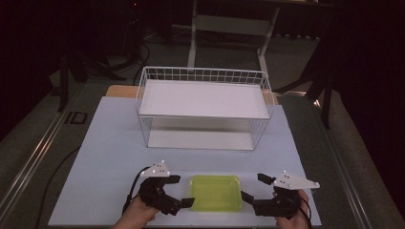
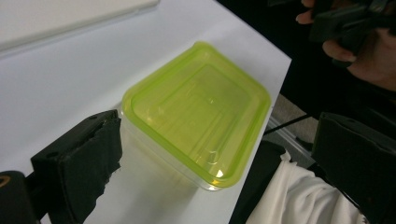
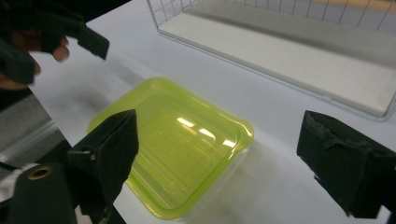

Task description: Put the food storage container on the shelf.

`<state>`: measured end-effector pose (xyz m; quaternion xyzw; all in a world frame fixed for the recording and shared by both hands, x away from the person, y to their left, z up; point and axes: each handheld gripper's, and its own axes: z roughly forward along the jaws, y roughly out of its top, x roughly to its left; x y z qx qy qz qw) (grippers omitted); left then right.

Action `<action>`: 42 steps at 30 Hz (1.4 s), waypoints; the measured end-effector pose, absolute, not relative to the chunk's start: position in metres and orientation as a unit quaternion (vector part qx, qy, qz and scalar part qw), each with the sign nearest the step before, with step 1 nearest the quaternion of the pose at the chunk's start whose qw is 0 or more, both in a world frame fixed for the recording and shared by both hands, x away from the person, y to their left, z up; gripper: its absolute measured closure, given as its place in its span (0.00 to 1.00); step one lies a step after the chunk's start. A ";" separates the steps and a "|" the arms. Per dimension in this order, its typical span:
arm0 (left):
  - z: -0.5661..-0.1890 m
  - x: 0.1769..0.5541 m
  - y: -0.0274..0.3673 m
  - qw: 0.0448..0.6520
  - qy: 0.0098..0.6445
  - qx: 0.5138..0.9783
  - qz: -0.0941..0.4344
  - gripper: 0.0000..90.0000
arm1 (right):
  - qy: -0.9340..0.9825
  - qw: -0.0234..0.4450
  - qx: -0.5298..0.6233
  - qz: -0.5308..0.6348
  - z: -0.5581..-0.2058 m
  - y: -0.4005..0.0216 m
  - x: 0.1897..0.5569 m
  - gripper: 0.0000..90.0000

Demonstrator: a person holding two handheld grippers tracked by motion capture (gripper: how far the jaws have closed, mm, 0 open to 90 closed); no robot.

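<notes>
Your lidded container (image 1: pixel 216 192) sits on the white table (image 1: pixel 110 143), at the near edge, well in front of the wire basket (image 1: pixel 203 107). It is a rounded-corner rectangular box: the lid is translucent lime-green plastic, smooth and glossy, with a raised rim and a stepped, recessed middle panel, and the tub under it is clear plastic. I can read no label or writing on it.

Your left gripper (image 1: pixel 184 191) is just to the left of the container. Its jaws are spread wide and grasp nothing; in the left gripper view the container (image 2: pixel 198 112) lies between the two black jaws, whose pads have a rough, frayed fabric-like face, and one pad is close beside its wall.

Your right gripper (image 1: pixel 252 188) is just to the right of the container. Its jaws are also released, wide apart, with the container (image 3: pixel 175 144) partly between them in the right gripper view and no pad pressing on it.

Behind the container, the basket is white coated wire in a fine grid, box-shaped, with a flat matte white board across its top and another at its floor. Each gripper carries a pale three-cornered plate.
</notes>
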<state>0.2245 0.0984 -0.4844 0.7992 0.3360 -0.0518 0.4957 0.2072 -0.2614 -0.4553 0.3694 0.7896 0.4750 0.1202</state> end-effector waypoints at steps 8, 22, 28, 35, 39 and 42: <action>-0.509 0.240 0.085 0.473 0.408 0.776 -0.088 0.03 | 0.779 0.040 0.467 0.417 -0.473 -0.259 0.231 0.13; -0.524 0.244 0.086 0.447 0.480 0.746 -0.115 0.46 | 0.732 -0.078 0.555 0.386 -0.501 -0.256 0.246 0.51; -0.527 0.242 0.085 0.434 0.494 0.744 -0.123 0.69 | 0.732 -0.092 0.561 0.374 -0.504 -0.255 0.244 0.70; -0.525 0.238 0.083 0.436 0.497 0.740 -0.124 0.76 | 0.736 -0.099 0.557 0.371 -0.506 -0.251 0.244 0.81; -0.522 0.235 0.081 0.430 0.501 0.742 -0.118 0.78 | 0.735 -0.101 0.559 0.369 -0.506 -0.249 0.242 0.83; -0.520 0.234 0.079 0.424 0.500 0.746 -0.112 0.79 | 0.733 -0.100 0.560 0.373 -0.506 -0.249 0.241 0.83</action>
